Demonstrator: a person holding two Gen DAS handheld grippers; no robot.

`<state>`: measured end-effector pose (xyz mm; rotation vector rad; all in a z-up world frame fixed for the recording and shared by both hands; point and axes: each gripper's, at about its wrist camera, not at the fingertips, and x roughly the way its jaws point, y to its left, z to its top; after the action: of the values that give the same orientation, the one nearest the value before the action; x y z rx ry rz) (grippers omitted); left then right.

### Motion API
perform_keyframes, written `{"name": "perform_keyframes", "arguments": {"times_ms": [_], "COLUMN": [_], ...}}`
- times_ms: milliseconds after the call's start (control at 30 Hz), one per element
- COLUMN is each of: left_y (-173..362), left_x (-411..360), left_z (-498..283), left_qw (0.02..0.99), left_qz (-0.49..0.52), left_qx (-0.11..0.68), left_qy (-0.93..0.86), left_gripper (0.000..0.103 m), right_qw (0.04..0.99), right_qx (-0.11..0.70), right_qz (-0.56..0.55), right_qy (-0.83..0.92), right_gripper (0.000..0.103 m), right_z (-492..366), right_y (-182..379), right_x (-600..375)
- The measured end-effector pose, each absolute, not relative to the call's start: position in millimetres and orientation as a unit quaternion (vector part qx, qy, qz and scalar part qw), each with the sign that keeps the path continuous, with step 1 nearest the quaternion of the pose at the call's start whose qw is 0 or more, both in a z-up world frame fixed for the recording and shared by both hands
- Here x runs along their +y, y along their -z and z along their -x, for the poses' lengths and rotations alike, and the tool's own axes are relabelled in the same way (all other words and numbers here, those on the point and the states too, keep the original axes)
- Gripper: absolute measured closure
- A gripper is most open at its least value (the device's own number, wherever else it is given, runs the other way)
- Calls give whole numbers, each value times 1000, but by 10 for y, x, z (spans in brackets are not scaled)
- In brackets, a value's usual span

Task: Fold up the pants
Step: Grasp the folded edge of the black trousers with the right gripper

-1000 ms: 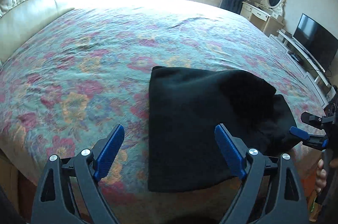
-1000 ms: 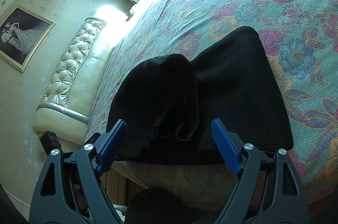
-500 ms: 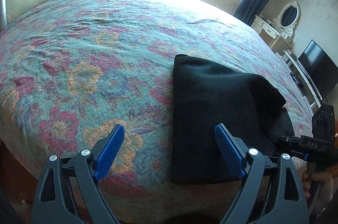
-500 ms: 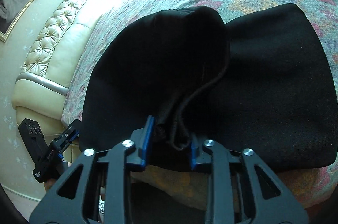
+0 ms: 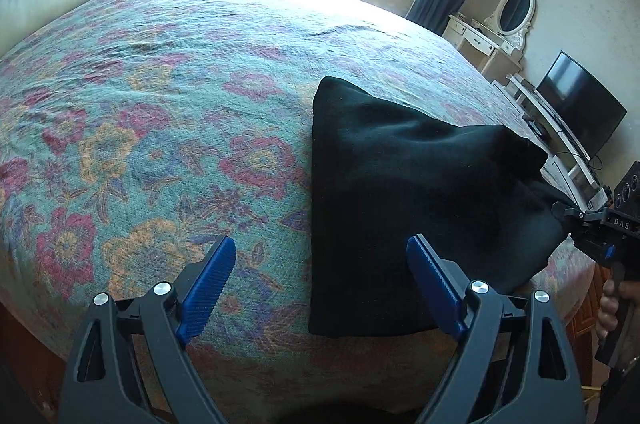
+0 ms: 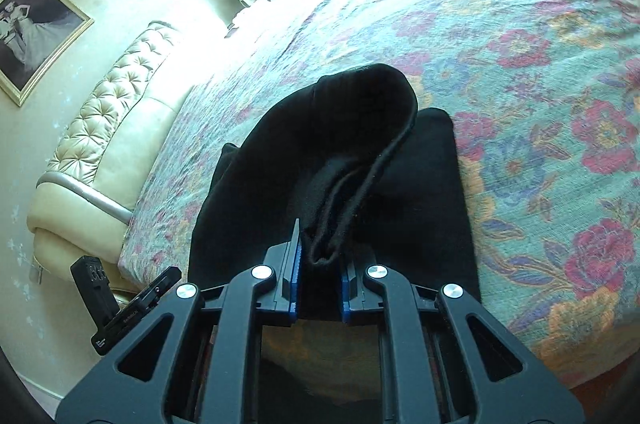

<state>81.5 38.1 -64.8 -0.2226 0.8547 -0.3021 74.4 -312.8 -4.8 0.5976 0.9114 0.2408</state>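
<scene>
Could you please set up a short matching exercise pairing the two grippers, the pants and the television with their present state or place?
1. left gripper
2. right gripper
3. black pants
4. television

a. on the stand by the wall
b. open, holding nothing
c. lying folded on the floral bedspread
d. shut on bunched black cloth

Pairs: 1-b, 2-d, 3-c, 4-a

A floral bedspread (image 5: 160,112) covers the bed, with a television (image 5: 580,104) and vanity mirror (image 5: 516,8) nearby.
</scene>
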Motion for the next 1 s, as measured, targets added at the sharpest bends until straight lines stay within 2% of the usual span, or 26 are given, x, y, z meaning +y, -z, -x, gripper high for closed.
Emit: {"name": "perform_keyframes", "arguments": {"times_ms": [200,400,433,467,533,667,733,833,1000], "left_y": [797,932,925,908,864,912,998,1106,1099], "left_x": [211,244,258,280,354,621,745,838,845], "left_z": [-894,-945,-941,-935,-918,-951,-983,-984,-957], "left_qw": [885,874,875,877,882,872,856,837,827], "left_qz": [94,106,106,104,104,144,180,229,272], "left_qx": [431,447,446,442,433,439,454,465,459], "left_qy": [148,157,158,158,155,163,169,174,178], "left_gripper": [17,17,17,17,17,17,17,17,17], "right_qw": [830,821,822,826,830,784,771,775,768], "right_qx": [448,430,426,423,411,413,431,432,419], "right_qz": [-317,-366,-370,-368,-376,-457,-458,-448,-462], "right_qy": [-98,-84,-76,-55,-36,-77,-98,-108,-145], "right_gripper": [88,75,62,37,24,20,19,12,12], "right_z": [-665,-499,-458,-393,-292,-310,-373,-431,-535], "right_y": [380,478,447,417,397,637,738,785,804], "right_x": [-3401,-3679,-3738,-3806,-3905,-4032,-3987,-3857,-3728]}}
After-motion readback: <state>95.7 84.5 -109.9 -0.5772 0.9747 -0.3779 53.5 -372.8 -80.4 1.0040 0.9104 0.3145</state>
